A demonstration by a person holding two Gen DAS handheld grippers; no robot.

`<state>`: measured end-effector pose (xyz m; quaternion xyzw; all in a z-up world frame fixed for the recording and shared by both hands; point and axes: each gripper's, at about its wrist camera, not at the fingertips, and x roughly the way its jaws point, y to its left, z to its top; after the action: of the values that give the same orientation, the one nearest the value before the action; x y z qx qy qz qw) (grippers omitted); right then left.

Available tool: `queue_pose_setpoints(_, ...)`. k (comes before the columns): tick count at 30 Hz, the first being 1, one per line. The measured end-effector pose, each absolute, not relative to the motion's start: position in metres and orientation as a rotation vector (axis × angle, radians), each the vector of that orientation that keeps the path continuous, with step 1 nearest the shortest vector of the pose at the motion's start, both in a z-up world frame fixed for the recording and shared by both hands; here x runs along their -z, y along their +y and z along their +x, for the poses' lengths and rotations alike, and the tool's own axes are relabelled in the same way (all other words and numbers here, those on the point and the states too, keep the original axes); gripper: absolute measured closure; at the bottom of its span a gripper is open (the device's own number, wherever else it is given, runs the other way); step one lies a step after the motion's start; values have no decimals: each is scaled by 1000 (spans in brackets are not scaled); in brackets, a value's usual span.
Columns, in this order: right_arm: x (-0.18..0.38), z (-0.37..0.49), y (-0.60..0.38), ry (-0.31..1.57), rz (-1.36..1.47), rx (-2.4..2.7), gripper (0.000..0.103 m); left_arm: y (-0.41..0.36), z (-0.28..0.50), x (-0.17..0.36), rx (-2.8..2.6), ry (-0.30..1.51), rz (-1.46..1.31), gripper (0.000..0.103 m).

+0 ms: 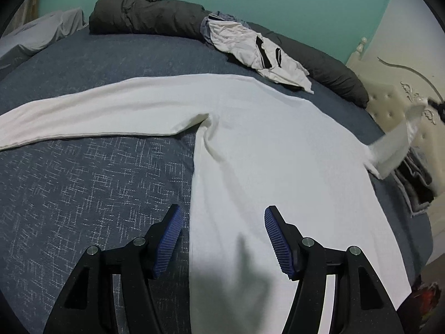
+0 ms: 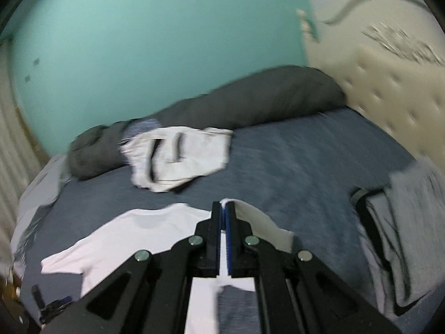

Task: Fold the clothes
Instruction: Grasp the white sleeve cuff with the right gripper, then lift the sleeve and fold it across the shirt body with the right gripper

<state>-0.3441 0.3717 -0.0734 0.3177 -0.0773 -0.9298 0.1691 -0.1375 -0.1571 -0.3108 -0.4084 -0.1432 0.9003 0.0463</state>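
Note:
A white long-sleeved shirt (image 1: 264, 139) lies spread flat on the blue bed (image 1: 83, 181). One sleeve (image 1: 97, 117) stretches out flat to the left. My left gripper (image 1: 222, 220) hovers open over the shirt's lower left edge, with nothing between its blue pads (image 1: 168, 236). The other sleeve (image 1: 395, 144) rises off the bed at the right, blurred. In the right wrist view my right gripper (image 2: 224, 206) is shut on that sleeve (image 2: 261, 220), lifted above the shirt's body (image 2: 133, 236).
A dark grey duvet (image 1: 144, 14) runs along the far side by the teal wall. A white garment with black stripes (image 1: 261, 50) lies crumpled in front of it. Grey clothes (image 2: 403, 222) sit at the bed's right side beside a cream headboard (image 2: 389, 97).

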Motion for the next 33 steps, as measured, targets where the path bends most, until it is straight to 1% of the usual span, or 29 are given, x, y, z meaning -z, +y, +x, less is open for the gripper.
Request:
queue_pose_setpoints(6,33,-320,270,-116,824,2459,101,-164,-128,303,-2760,-436,-1221,37)
queue_pose_setpoints(10,32,-303,184,-39,827,2297,101,-172,-122,301,-2766,-445,-1212,37)
queue_pose_setpoints(12,41,-296,146,15,855,2227,101,-177,-119,301,-2770,-461,-1209,37)
queue_pose_setpoints(15,72,-289,93,91,944,2114,101,-184,-117,303,-2767,-486,-1215,37)
queue_pose_setpoints(18,117,-286,51,173,1043,2024,101,-186,-118,302,-2763,-494,-1210,36)
queue_pose_setpoints(21,156,-286,34,225,1134,1993,100,-184,-120,301,-2754,-493,-1210,36)
queue_pose_setpoints(23,174,-282,31,269,1159,2022,96,-181,-121,301,-2748,-485,-1209,36)
queue_pose_setpoints(24,179,-280,31,272,1154,2027,91,-179,-122,301,-2746,-477,-1211,35)
queue_pose_setpoints(26,184,-281,41,248,1123,2052,79,-175,-125,303,-2740,-463,-1222,35)
queue_pose_setpoints(27,185,-281,49,234,1106,2074,66,-172,-126,304,-2735,-461,-1225,35)
queue_pose_setpoints(28,185,-282,57,217,1087,2098,61,-169,-128,304,-2727,-462,-1227,35)
queue_pose_setpoints(33,196,-278,128,97,1005,2244,59,-147,-135,300,-2697,-419,-1210,35)
